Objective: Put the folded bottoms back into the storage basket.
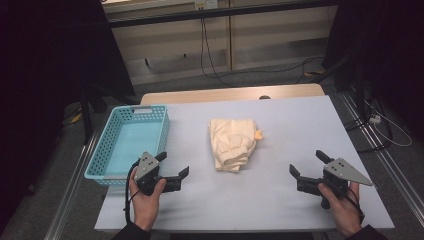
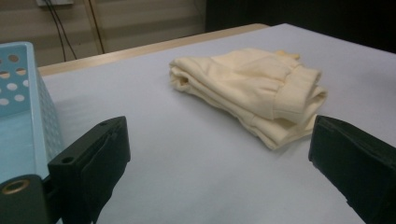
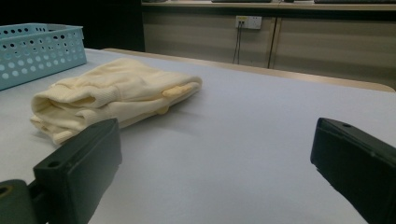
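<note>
A table (image 1: 280, 200) with a pale grey top fills the middle of the room, and a strip of light wood shows along its far edge at twelve o'clock. Beyond it stands a beige wall (image 1: 280, 35) of wide panels crossed by a dark rail (image 1: 225, 12). A wall socket (image 3: 248, 21) sits high on that wall, and black cables (image 1: 205, 45) hang from it down to the grey floor (image 1: 200, 82). More cables (image 1: 385, 120) lie on the floor at three o'clock, beside a metal rail (image 1: 372, 145) running along the table. The room is dim, with deep shadow at nine o'clock and at two o'clock.
</note>
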`<move>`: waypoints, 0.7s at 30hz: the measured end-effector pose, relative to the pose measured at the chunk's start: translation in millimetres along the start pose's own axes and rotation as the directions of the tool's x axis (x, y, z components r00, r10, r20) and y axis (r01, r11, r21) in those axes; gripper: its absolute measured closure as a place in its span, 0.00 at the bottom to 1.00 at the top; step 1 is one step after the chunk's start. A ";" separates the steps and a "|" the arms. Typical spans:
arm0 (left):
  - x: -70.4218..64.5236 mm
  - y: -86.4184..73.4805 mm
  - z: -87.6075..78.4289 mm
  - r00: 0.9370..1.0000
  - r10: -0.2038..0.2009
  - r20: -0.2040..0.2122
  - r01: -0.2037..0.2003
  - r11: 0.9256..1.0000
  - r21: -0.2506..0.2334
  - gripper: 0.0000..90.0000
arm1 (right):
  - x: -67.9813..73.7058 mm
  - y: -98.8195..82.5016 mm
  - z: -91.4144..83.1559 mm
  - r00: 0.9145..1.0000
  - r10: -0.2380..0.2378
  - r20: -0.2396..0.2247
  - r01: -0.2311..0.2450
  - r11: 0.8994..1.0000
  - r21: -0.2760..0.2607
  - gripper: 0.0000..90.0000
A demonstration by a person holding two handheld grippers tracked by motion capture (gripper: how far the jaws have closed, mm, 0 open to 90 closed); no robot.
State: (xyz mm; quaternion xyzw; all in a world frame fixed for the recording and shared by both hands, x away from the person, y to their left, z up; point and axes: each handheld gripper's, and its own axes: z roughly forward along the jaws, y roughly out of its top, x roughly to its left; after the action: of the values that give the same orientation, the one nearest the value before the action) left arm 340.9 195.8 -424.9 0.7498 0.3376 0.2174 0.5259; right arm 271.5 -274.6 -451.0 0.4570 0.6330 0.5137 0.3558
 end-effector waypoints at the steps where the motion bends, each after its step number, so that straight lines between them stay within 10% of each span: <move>1: 0.3 0.0 1.6 1.000 0.001 0.007 -0.001 1.000 0.006 0.06 | 0.1 -0.3 0.3 1.000 0.000 -0.002 0.000 1.000 0.002 0.02; 21: -1.1 15.2 20.2 0.998 0.002 0.066 -0.003 1.000 0.013 0.08 | 3.0 0.3 1.3 1.000 -0.018 0.002 0.018 1.000 0.009 0.02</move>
State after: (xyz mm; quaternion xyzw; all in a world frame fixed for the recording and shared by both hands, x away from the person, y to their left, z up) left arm 358.1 178.7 -417.8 0.7603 0.3204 0.1912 0.5316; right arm 271.7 -271.3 -451.0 0.4534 0.6391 0.5071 0.3589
